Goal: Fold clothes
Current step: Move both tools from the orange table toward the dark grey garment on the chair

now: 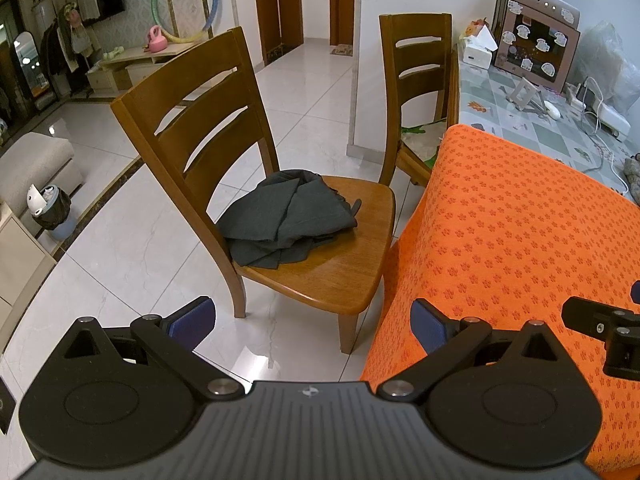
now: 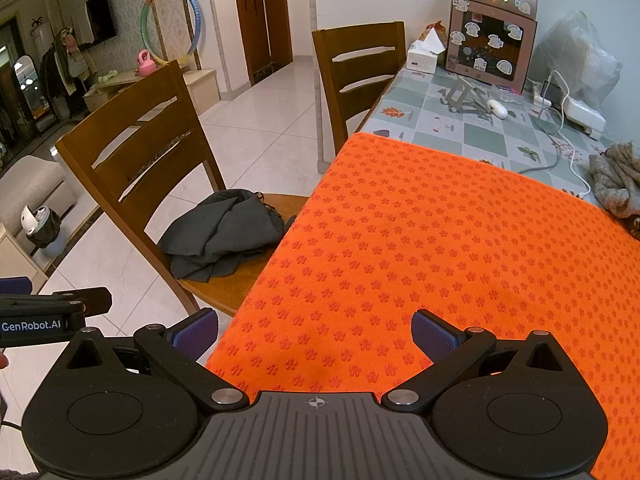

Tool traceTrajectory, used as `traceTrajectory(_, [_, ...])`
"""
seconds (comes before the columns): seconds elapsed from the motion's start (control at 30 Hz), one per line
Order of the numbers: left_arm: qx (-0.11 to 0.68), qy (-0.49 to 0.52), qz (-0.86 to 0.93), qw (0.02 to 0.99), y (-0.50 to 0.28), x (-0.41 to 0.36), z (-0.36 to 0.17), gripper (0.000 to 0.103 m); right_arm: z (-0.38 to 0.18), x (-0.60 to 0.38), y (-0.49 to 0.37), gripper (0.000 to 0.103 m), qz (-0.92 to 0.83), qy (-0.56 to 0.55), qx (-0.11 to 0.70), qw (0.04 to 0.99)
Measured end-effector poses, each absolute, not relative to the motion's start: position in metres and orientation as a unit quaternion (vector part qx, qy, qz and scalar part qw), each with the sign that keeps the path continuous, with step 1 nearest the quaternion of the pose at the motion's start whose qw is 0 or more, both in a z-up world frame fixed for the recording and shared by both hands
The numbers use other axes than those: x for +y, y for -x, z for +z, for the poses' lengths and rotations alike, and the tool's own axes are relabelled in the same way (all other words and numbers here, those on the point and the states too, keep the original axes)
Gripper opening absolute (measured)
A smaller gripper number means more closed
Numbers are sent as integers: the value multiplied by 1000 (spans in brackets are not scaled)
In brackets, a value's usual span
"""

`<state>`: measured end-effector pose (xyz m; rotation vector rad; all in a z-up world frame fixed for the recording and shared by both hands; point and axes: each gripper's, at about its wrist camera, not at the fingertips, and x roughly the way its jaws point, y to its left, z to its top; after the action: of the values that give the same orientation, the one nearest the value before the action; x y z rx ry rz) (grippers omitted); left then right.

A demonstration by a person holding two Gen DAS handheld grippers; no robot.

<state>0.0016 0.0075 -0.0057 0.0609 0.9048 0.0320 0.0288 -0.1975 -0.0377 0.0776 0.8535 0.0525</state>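
Note:
A crumpled dark grey garment [image 1: 290, 218] lies on the seat of a wooden chair [image 1: 344, 272] beside the table; it also shows in the right wrist view [image 2: 222, 232]. An orange flower-patterned cloth [image 2: 440, 248] covers the near end of the table [image 1: 516, 240]. My left gripper [image 1: 310, 326] is open and empty, above the floor in front of the chair and well short of the garment. My right gripper [image 2: 314, 334] is open and empty over the near edge of the orange cloth. The right gripper's body shows at the right edge of the left wrist view [image 1: 604, 332].
A second wooden chair [image 2: 360, 72] stands farther along the table. On the far tabletop are a tissue box [image 2: 424, 58], a stickered box [image 2: 490, 46], cables [image 2: 560, 120] and a beige knitted bundle [image 2: 618, 180]. A small bin [image 1: 52, 212] stands on the tiled floor at left.

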Motion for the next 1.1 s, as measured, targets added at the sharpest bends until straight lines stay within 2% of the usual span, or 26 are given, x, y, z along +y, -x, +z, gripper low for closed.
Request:
traceTrajectory(0.8, [455,-36,28,890,-4,12,-7,103,-31,-191,-32,102,49,-34,427,902])
traceTrajectory(1.1, [433,-14,65,899,-2,6,2,103,-27,-195,-59,102,113,-7,423,899])
